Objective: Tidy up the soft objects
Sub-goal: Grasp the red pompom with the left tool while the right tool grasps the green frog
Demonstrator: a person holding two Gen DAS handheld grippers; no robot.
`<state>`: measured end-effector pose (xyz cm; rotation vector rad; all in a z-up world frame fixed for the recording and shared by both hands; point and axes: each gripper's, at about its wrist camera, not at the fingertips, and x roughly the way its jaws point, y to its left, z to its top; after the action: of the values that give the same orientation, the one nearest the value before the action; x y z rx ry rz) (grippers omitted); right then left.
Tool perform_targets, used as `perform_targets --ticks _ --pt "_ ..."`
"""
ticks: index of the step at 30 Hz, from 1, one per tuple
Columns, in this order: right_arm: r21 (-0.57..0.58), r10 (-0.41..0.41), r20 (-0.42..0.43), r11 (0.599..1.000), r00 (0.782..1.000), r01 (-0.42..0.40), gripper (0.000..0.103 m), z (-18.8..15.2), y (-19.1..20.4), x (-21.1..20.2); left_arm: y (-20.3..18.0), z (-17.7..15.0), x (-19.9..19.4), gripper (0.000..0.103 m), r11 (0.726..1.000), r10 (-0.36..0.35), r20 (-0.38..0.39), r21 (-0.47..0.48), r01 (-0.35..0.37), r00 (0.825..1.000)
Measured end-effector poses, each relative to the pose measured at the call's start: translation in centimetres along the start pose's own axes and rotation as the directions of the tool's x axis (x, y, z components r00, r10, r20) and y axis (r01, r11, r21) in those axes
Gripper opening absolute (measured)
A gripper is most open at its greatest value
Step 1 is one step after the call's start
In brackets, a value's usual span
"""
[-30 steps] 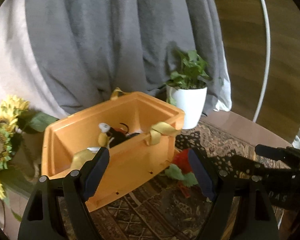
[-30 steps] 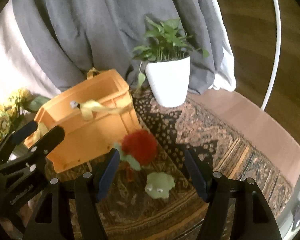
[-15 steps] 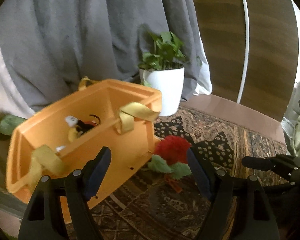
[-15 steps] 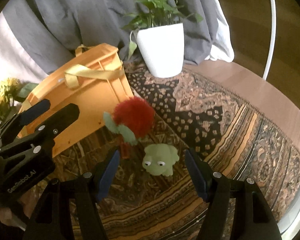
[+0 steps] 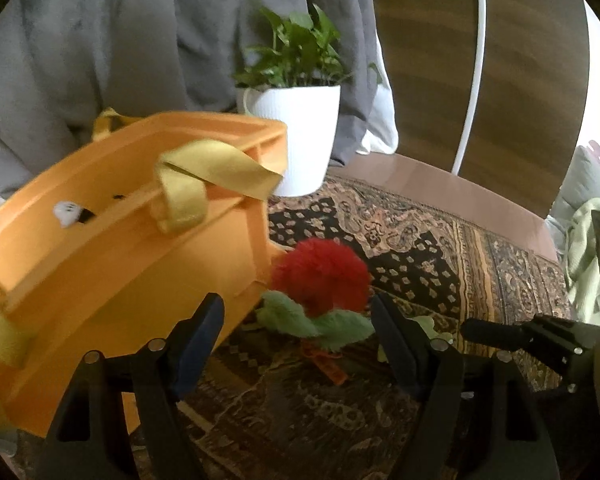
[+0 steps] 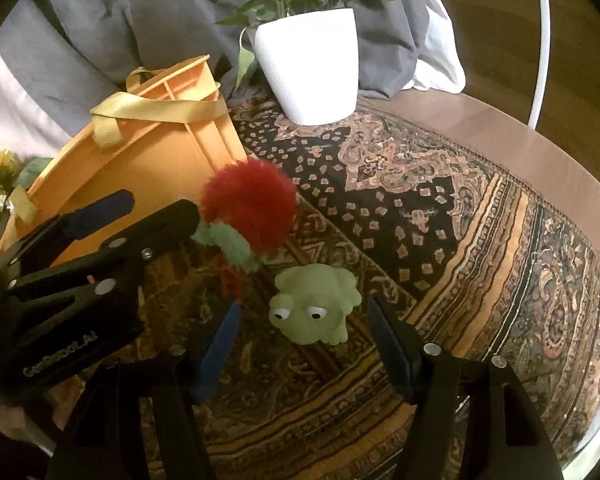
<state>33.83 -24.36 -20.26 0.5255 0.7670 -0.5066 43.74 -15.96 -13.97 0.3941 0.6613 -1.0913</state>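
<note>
Right wrist view, near to far: right gripper [image 6: 304, 340] is spread wide, holding nothing, hovering low with the frog [image 6: 314, 305] sitting between its fingers but not touched. Frog is a pale green squishy toy with googly eyes, upright on the rug [image 6: 440, 208], a little out from the bin's front corner. Just behind it, closer to the bin [image 6: 140, 160], is the red pom flower [image 6: 249, 203]: fuzzy red ball, green felt leaves, orange stem or tag, lying up against the bin's front wall; can't tell if it actually touches. Left gripper [image 5: 298, 320] is also released and empty, jaws framing the flower from the bin's near side; in the right view its fingers [image 6: 168, 216] reach in alongside the bin's front wall. Bin is orange plastic with yellow fabric handles [image 5: 204, 176]; it looks tilted in the left view, probably camera angle. Inside, a small black-and-white thing [image 5: 70, 213] peeks over the rim, likely a soft toy already stowed, too hidden to ID. Progress guess: at least one item in, two left on the rug, frog next for the right, flower for the left. Behind the bin: white potted plant [image 6: 312, 60], then grey drape [image 5: 120, 40].
</note>
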Motion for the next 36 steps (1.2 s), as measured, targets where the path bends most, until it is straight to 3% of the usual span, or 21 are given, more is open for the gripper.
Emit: perform_targets --ticks 8,20,28,32,36 --pt "0.007 -0.007 0.011 1.000 1.000 0.007 0.059 -0.1 -0.3 0.9 -0.3 -0.3 3.2 0.072 0.999 -0.048 -0.055 -0.018 0.047 0.997" --pt "-0.009 0.000 0.025 1.000 1.000 0.001 0.047 0.1 -0.5 1.8 -1.0 -0.4 6.3 0.068 1.000 -0.029 -0.107 -0.002 0.029 0.994" --pt "-0.019 -0.002 0.023 1.000 1.000 0.003 0.045 0.0 -0.7 2.0 -1.8 -0.3 7.5 0.054 1.000 0.008 -0.119 0.016 -0.006 0.993" --pt "-0.026 -0.003 0.027 1.000 1.000 0.004 0.045 0.0 -0.7 2.1 -1.7 -0.4 7.7 0.033 1.000 0.006 -0.123 0.000 -0.006 0.992" --pt "-0.026 0.001 0.032 1.000 1.000 0.000 0.044 0.0 -0.8 1.8 -1.7 -0.4 7.0 0.026 1.000 0.027 -0.099 0.009 -0.026 0.995"
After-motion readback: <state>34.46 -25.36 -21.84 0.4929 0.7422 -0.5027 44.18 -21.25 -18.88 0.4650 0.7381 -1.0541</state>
